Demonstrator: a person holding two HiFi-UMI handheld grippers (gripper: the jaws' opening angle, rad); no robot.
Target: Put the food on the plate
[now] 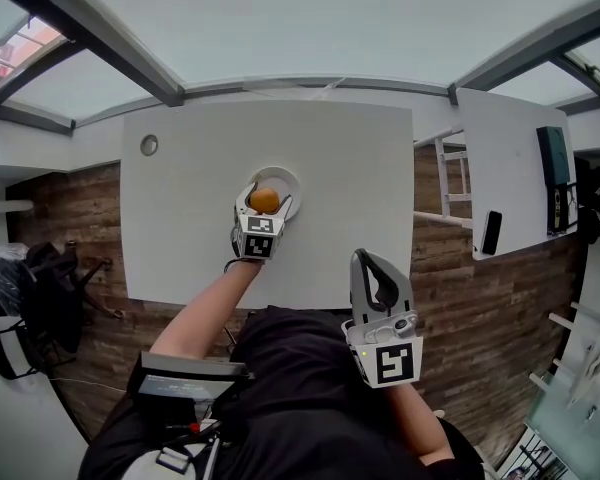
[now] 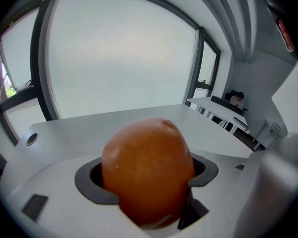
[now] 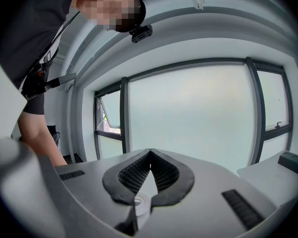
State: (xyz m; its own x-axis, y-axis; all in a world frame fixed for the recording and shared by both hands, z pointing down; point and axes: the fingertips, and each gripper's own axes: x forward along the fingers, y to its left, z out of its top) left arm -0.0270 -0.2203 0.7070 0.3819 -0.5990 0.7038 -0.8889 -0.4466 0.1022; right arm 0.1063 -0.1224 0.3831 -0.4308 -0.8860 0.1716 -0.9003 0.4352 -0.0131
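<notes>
The small round white plate [image 1: 289, 181] sits on the white rectangular table [image 1: 350, 188], and the task's thing, a smooth, rounded orange-brown piece of food [image 1: 265, 199], is right over the plate's middle, gripped by the left gripper [image 1: 264, 205]. In the left gripper view the jaws are clamped on either side of the food [image 2: 148, 170], which bulges up from the dark pads and fills the gap between them; it has not been let go. The head view cannot settle whether the food's underside touches the plate or hangs just above it, and the left gripper view does not show the plate. The right gripper [image 1: 364, 258] is well back from the plate, near the table edge closest to the person, with its jaws pressed together at the tips and nothing between them. Judging from this, the carrying is done and the task is near its end. What is left is to settle the food on the plate if it is not down yet, spread the left jaws, and draw that gripper clear without rolling the food over the rim.
</notes>
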